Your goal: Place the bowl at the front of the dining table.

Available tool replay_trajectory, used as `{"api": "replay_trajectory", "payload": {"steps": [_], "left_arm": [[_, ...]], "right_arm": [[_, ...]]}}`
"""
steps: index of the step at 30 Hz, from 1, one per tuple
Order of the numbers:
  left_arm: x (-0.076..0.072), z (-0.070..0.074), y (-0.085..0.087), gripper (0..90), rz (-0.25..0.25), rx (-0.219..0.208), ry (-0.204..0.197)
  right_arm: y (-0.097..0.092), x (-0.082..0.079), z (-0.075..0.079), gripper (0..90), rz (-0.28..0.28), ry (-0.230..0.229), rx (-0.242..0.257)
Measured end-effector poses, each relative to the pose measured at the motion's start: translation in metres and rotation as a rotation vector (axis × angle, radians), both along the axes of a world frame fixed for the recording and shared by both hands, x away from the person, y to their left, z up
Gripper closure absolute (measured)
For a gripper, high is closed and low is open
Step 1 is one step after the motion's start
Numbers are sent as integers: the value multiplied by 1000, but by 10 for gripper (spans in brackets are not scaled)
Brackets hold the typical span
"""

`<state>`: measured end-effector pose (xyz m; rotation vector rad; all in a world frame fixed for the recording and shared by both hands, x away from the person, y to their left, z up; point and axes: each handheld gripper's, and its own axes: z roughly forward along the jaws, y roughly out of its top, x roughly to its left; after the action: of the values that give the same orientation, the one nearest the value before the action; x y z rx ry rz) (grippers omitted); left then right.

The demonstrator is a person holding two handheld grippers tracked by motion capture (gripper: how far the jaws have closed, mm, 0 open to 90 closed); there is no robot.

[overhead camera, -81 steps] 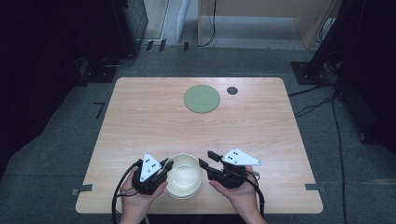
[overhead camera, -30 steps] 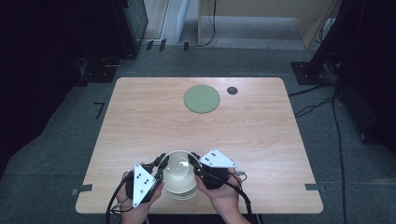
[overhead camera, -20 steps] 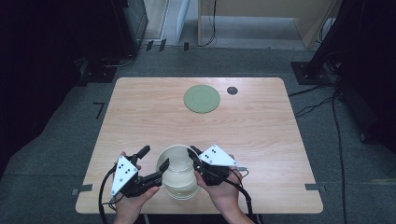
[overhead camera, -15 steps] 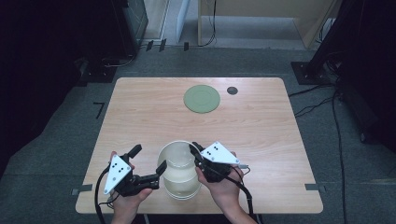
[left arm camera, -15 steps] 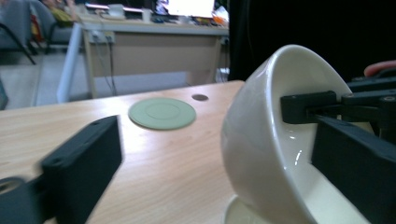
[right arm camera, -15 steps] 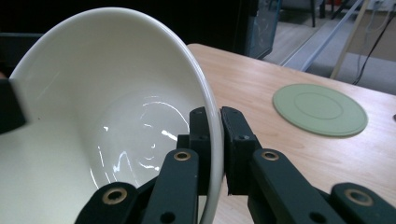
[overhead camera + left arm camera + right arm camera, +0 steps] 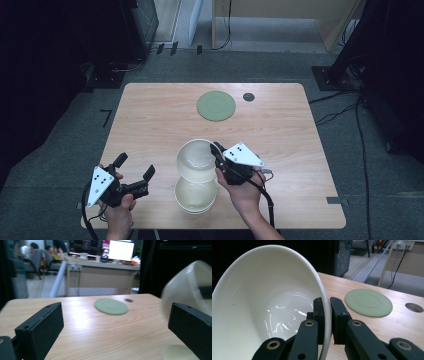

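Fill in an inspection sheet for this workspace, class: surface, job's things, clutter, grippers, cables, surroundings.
Surface: wooden table, bare apart from the items below.
Job's things: upper bowl lifted and tilted; lower bowl resting on the table beneath it.
Clutter: green disc and a small dark hole at the far side.
Grippers: right gripper clamped on the upper bowl's rim; left gripper open, holding nothing, apart from the bowls.
Cables: black cables on the floor to the right.
Surroundings: grey floor, dark equipment around.
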<state>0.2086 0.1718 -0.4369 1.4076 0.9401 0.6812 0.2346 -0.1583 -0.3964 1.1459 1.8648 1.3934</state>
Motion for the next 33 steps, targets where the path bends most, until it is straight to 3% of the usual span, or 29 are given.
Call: {"api": "replay_trajectory", "payload": {"steps": [3, 5, 6, 7, 8, 13, 20, 27, 33], "left_arm": [[6, -12, 9, 0, -2, 34, 28], [11, -19, 13, 0, 20, 36, 65], [11, -19, 13, 0, 20, 36, 65], [15, -26, 18, 0, 39, 21, 108], [16, -29, 21, 0, 53, 23, 118], [20, -43, 33, 0, 68, 15, 147], [25, -56, 42, 0, 105, 54, 190], [29, -66, 43, 0, 98, 94, 233], [31, -69, 44, 0, 84, 82, 249]], "right_arm": [[-3, 4, 1, 844, -11, -2, 7], [-4, 7, 2, 843, -17, -3, 11], [-5, 8, 2, 843, -21, -4, 12], [-6, 10, 2, 843, -23, -4, 14], [-7, 11, 2, 843, -29, -3, 18], [-10, 18, 3, 843, -47, -1, 26], [-13, 31, 4, 843, -64, -6, 28], [-16, 50, 3, 843, -73, -14, 38], [-15, 63, 4, 843, -77, -37, 31]]}}
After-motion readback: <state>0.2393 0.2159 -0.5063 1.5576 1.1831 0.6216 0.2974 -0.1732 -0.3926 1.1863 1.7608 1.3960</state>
